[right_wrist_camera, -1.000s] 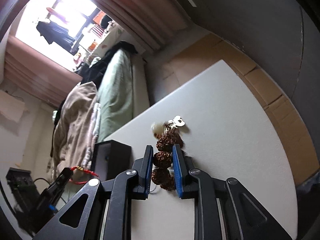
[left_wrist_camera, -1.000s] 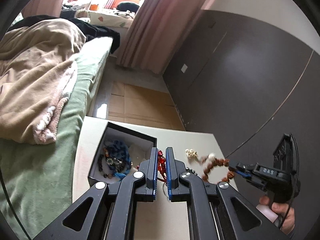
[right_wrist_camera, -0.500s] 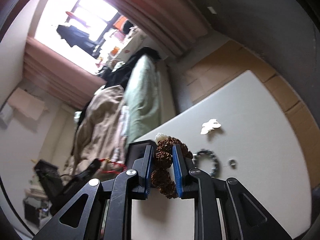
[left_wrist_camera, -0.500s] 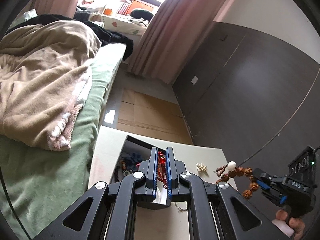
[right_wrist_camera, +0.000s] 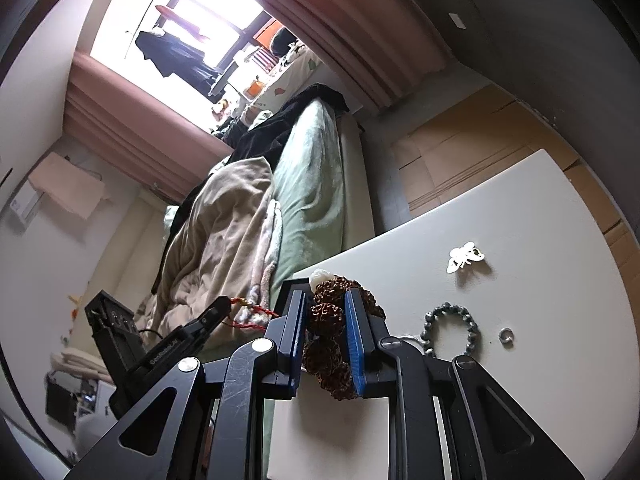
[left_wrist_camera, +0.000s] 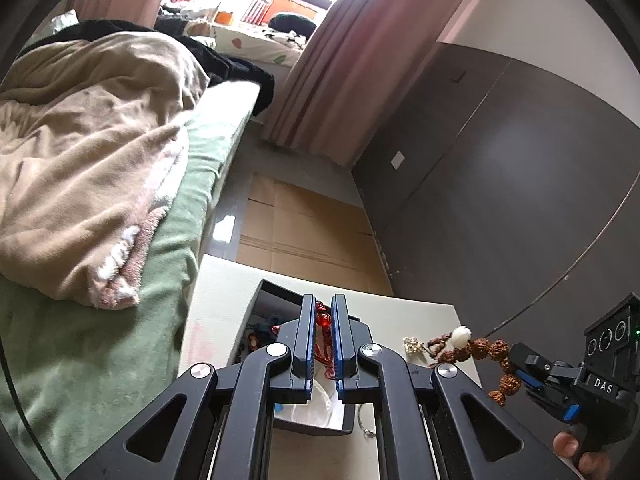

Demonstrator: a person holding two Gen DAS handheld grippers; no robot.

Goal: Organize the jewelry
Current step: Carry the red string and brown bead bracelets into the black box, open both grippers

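My left gripper (left_wrist_camera: 323, 344) is shut on a red bead bracelet (left_wrist_camera: 323, 320) and holds it above the open black jewelry box (left_wrist_camera: 280, 292), which has blue and dark beaded pieces inside. My right gripper (right_wrist_camera: 325, 338) is shut on a brown rudraksha bead bracelet (right_wrist_camera: 326, 314) with a white bead, lifted above the white table (right_wrist_camera: 540, 208). In the left wrist view that bracelet (left_wrist_camera: 480, 350) hangs from the right gripper (left_wrist_camera: 520, 368) at the lower right. In the right wrist view the left gripper (right_wrist_camera: 224, 309) shows at the left with the red bracelet (right_wrist_camera: 252, 316).
On the table lie a small gold-white butterfly charm (right_wrist_camera: 465, 257), a grey bead bracelet (right_wrist_camera: 450, 330) and a small metal ring (right_wrist_camera: 506, 335). A bed with a green sheet and beige blanket (left_wrist_camera: 92, 152) borders the table's left. Cardboard (left_wrist_camera: 304, 228) covers the floor beyond.
Both grippers have risen from the table with their bracelets. The left gripper now hangs over the box. The brown bracelet has left the table, uncovering the grey bracelet and ring.
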